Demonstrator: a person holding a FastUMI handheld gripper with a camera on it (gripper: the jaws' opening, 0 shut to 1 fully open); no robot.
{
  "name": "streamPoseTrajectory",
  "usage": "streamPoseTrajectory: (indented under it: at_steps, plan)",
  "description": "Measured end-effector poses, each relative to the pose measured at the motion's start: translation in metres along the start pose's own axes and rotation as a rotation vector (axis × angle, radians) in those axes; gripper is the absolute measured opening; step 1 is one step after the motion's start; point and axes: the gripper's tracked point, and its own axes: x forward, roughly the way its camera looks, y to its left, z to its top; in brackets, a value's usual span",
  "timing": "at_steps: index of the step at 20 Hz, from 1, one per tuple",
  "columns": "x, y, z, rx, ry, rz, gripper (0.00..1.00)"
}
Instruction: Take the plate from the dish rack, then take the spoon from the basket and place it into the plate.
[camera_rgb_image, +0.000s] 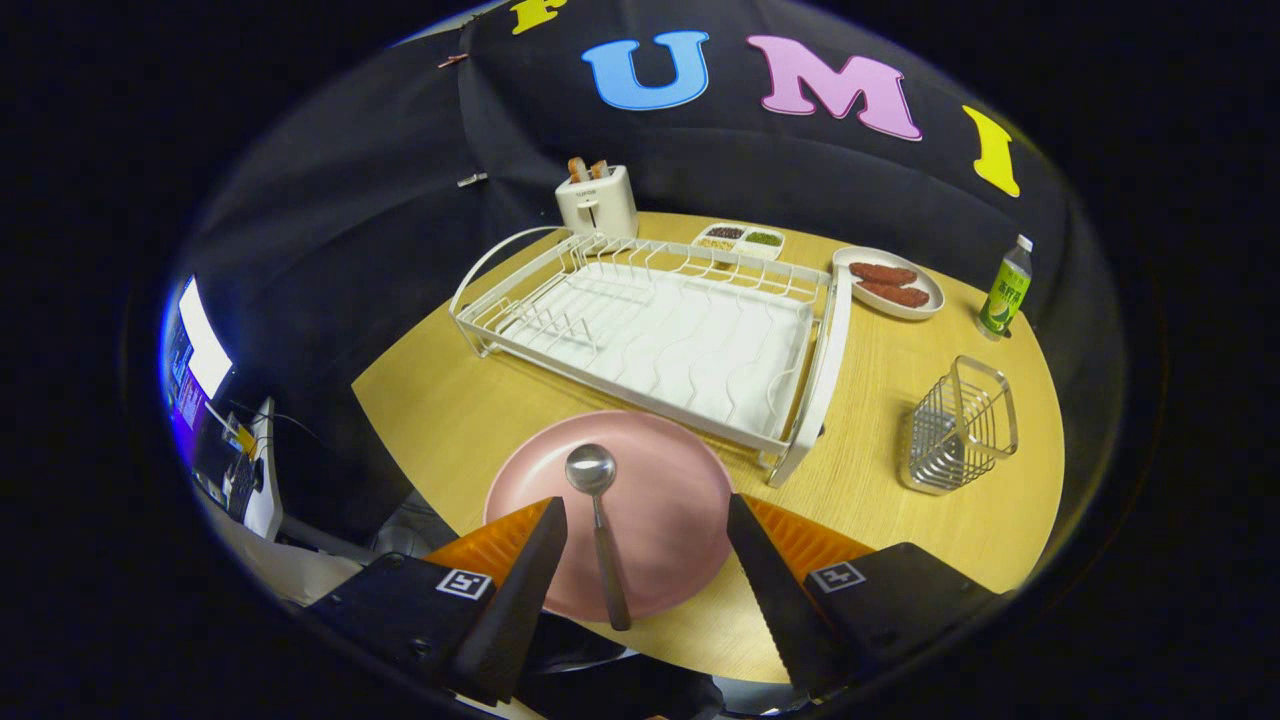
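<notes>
A pink plate (660, 500) lies on the wooden table (450, 420), just in front of the white dish rack (660, 335). A metal spoon (598, 520) rests in the plate, bowl toward the rack and handle reaching over the plate's near rim. My gripper (645, 515) hovers above the plate, open, its two fingers well apart with the spoon lying between them, closer to the left one and touching neither. The wire basket (958, 425) stands to the right of the rack, beyond the right finger.
A white toaster (597, 200) with bread stands behind the rack. A divided dish (740, 240) and an oval plate with sausages (890, 283) sit at the back right. A green bottle (1004, 290) stands near the table's far right edge. A monitor (195, 365) glows off the table's left side.
</notes>
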Motion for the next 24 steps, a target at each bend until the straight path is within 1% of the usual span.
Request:
streamPoseTrajectory:
  at_steps: [3, 9, 11, 13, 17, 19, 24]
  plan:
    - [-0.022, -0.010, 0.037, -0.011, -0.101, -0.042, 0.99]
    - [-0.087, -0.054, 0.123, -0.103, -0.311, -0.228, 0.98]
    - [-0.110, -0.066, 0.149, -0.114, -0.378, -0.280, 0.96]
    - [-0.131, -0.076, 0.174, -0.113, -0.435, -0.320, 0.98]
    - [-0.179, -0.097, 0.218, -0.131, -0.564, -0.416, 0.98]
    - [-0.198, -0.105, 0.234, -0.149, -0.610, -0.447, 0.98]
    - [-0.225, -0.119, 0.248, -0.112, -0.669, -0.459, 0.98]
